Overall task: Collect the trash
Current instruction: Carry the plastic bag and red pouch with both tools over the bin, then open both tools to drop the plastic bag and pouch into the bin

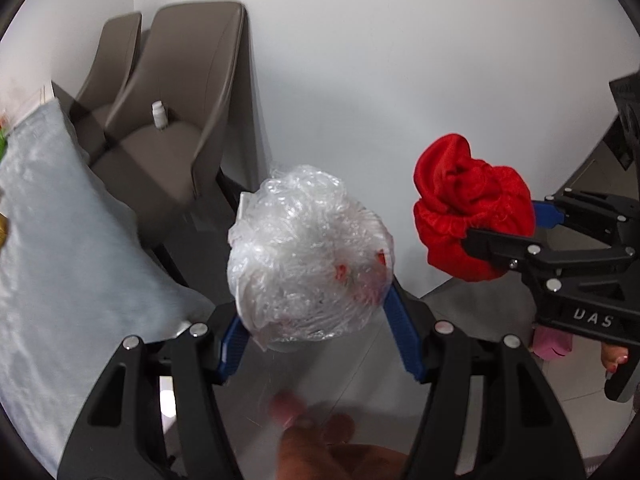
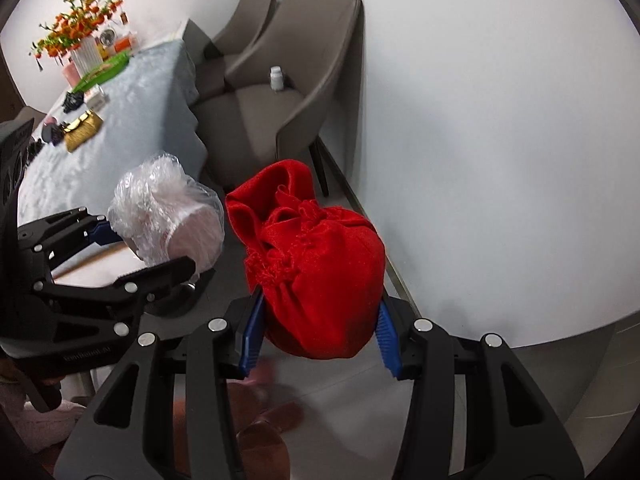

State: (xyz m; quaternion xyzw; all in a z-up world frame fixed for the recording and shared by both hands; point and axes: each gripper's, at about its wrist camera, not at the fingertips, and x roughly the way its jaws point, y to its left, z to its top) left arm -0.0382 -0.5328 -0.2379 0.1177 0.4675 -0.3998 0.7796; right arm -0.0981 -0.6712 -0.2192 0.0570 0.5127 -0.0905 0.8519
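Note:
My left gripper (image 1: 316,312) is shut on a crumpled clear plastic bundle (image 1: 308,256) with a pale cup shape inside, held up in the air; it also shows in the right wrist view (image 2: 168,216). My right gripper (image 2: 320,320) is shut on a red drawstring cloth pouch (image 2: 316,264), also held in the air. In the left wrist view the pouch (image 1: 472,208) hangs to the right of the plastic bundle, gripped by the right gripper (image 1: 500,224). The two held things are apart, side by side.
Two brown chairs (image 2: 280,92) stand against the white wall; a small white bottle (image 2: 276,78) sits on the nearer seat. A table with a pale blue cloth (image 2: 132,108) carries flowers, a gold box and clutter. Grey floor lies below, with feet in slippers visible.

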